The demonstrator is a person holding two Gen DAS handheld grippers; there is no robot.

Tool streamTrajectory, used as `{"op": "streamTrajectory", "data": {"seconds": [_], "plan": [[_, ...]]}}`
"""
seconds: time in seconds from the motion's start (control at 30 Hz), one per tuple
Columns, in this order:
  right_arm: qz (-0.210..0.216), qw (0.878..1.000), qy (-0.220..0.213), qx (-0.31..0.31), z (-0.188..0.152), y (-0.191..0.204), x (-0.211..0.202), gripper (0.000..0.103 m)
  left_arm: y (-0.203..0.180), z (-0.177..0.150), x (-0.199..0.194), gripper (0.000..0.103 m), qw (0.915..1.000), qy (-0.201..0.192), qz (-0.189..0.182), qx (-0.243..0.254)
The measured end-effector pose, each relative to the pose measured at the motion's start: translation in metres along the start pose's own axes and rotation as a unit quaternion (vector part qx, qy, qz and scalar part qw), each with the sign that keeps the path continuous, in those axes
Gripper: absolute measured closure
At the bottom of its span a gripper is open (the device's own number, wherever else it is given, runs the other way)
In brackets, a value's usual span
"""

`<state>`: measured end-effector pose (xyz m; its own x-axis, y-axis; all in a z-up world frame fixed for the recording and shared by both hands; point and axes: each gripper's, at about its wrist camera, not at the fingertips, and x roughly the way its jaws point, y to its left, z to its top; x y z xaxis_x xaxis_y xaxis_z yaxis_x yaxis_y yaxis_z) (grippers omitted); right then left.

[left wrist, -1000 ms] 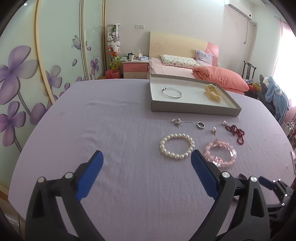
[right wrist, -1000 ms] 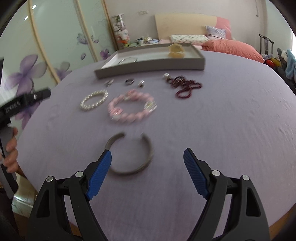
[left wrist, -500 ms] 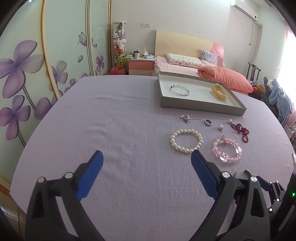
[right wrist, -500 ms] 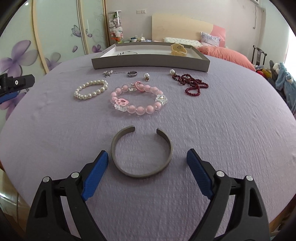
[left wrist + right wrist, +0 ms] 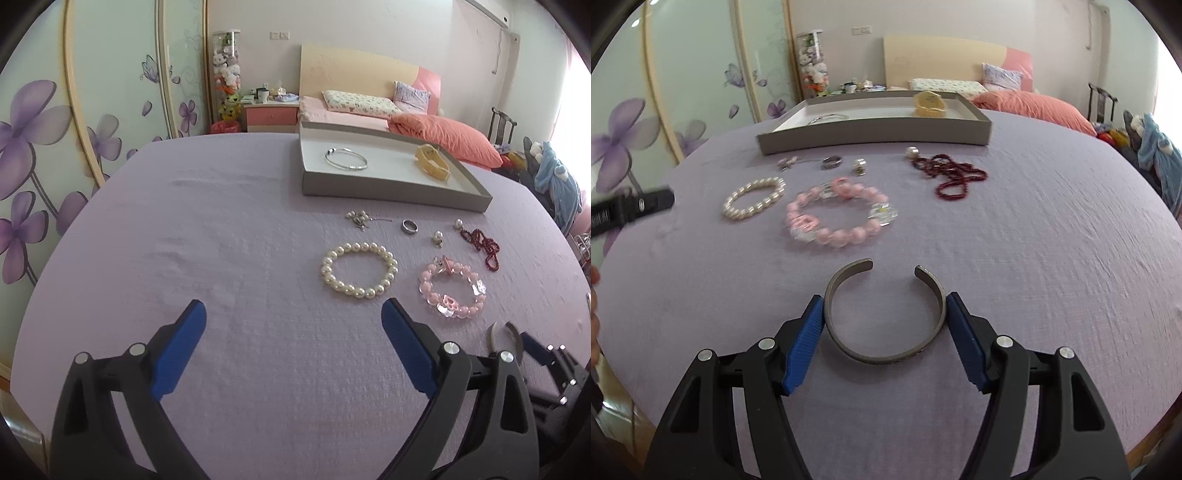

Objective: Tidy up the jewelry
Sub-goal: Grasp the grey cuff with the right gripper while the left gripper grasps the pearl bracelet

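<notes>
A grey open cuff bangle (image 5: 882, 356) lies on the purple cloth between the fingers of my right gripper (image 5: 884, 299). Its jaws are closing and both blue pads touch the cuff's outer sides. The left wrist view shows only the cuff's ends (image 5: 515, 334), beside the right gripper's tip (image 5: 535, 349). My left gripper (image 5: 292, 305) hovers open over bare cloth with nothing between its fingers. Just beyond it lie a pearl bracelet (image 5: 325, 273) and a pink bead bracelet (image 5: 424, 288). The grey tray (image 5: 388, 192) at the back holds a silver bangle (image 5: 346, 158) and a yellow band (image 5: 433, 166).
In front of the tray lie a small ring (image 5: 409, 226), pearl earrings (image 5: 437, 236), a brooch (image 5: 358, 218) and a dark red bead string (image 5: 484, 243). The round table's edge (image 5: 1145, 406) runs close on the right. A bed and a flowered wardrobe stand behind.
The right gripper's jaws have narrowed from wide apart to touching both sides of the grey cuff. The left gripper has sunk slightly, still open.
</notes>
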<state>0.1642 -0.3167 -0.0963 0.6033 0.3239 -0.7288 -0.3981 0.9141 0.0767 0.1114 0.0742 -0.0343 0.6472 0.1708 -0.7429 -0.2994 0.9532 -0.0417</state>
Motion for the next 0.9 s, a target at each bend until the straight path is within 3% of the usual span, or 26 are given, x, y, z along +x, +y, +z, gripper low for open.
{"op": "streamTrajectory", "data": {"seconds": [0.27,0.53,0.77,0.9], "plan": [[0.003,0.999,-0.02,0.028,0.026,-0.033,-0.007,0.035,-0.018,0.012,0.034,0.008,0.9993,0.006,0.029,0.023],[0.006,0.999,-0.027,0.033,0.049,-0.047,-0.001,0.035,-0.027,0.035,0.07,0.035,0.9985,0.024,0.023,0.043],[0.016,0.999,-0.027,0.033,0.063,-0.048,0.006,0.035,-0.033,0.034,0.087,0.039,0.9978,0.044,0.001,0.049],[0.022,0.999,-0.024,0.035,0.066,-0.046,0.01,0.035,-0.039,0.032,0.091,0.052,0.9972,0.048,-0.009,0.056]]}}
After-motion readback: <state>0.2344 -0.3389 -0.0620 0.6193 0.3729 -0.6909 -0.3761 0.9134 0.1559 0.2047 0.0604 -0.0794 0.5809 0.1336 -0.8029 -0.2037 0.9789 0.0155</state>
